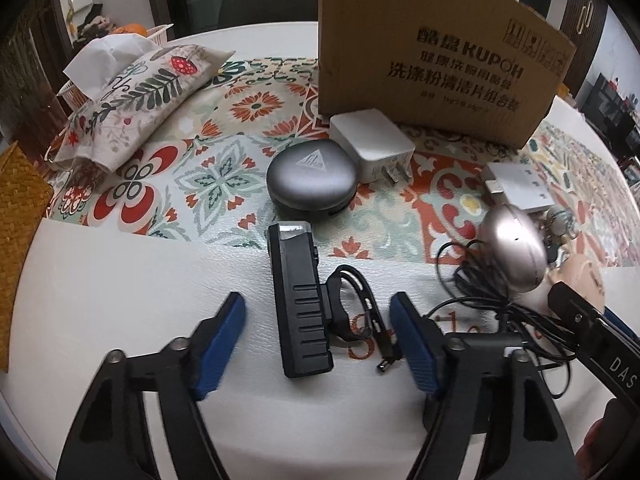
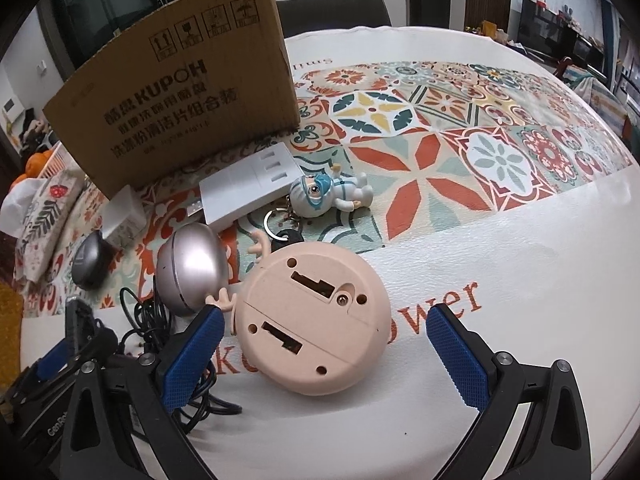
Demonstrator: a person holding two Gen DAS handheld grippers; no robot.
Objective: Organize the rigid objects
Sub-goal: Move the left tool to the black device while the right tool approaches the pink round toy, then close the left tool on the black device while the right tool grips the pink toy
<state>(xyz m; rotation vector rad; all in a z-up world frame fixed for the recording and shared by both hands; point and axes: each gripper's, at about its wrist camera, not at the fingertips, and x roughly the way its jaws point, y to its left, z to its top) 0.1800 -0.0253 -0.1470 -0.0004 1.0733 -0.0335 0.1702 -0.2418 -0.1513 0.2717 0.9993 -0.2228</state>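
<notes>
A: Where is the left gripper [image 1: 318,334]?
B: Its jaws stand apart around the black bike light [image 1: 300,300] near the tabletop [image 1: 120,280] front edge, pads not touching it.
A: The right gripper [image 2: 324,346]?
B: Jaws wide apart astride the round pink device [image 2: 316,320], gripping nothing.

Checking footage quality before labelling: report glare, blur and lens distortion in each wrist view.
Left wrist view: strong fisheye bending with dark corners; the cardboard box print is soft; a glare patch sits on the silver dome; the black device is sharp. Right wrist view: same curved edges and vignette; a highlight on the dome, sheen on the white tablecloth; the pink round gadget is crisp.
</notes>
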